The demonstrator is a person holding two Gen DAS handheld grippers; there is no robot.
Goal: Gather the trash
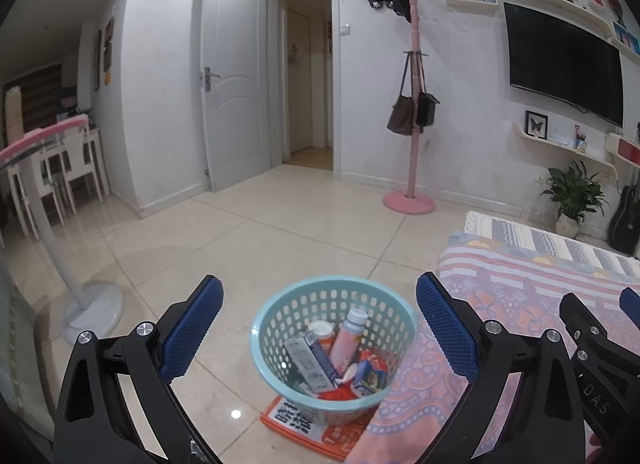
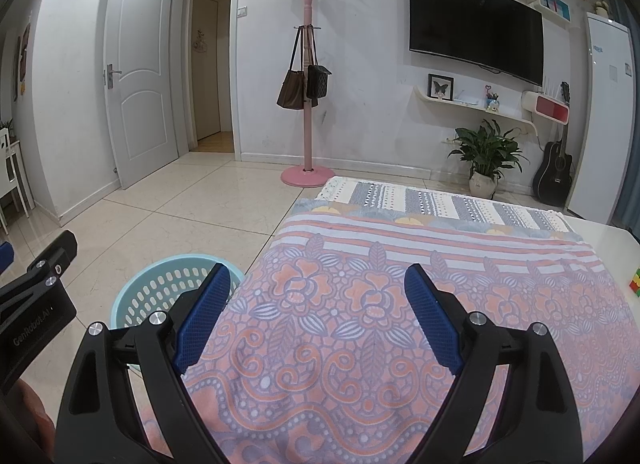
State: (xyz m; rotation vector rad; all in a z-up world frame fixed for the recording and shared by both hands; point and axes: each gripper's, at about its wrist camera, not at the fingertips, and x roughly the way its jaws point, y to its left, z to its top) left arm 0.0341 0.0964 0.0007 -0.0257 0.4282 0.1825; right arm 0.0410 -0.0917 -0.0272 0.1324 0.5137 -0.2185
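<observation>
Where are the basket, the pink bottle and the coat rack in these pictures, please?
basket [image 1: 276,328]: left wrist view, inner wall of its perforated blue side.
pink bottle [image 1: 347,342]: left wrist view, middle of its body, inside the basket.
coat rack [image 2: 307,104]: right wrist view, pink pole below the hanging bags.

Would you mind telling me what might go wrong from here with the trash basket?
1. The blue basket sits on a glossy leaflet on smooth tile, so a nudge may slide it.
2. The pink bottle stands tilted, its cap near the rim; tipping the basket could spill it.
3. The patterned blanket hangs beside the basket and may snag.
</observation>
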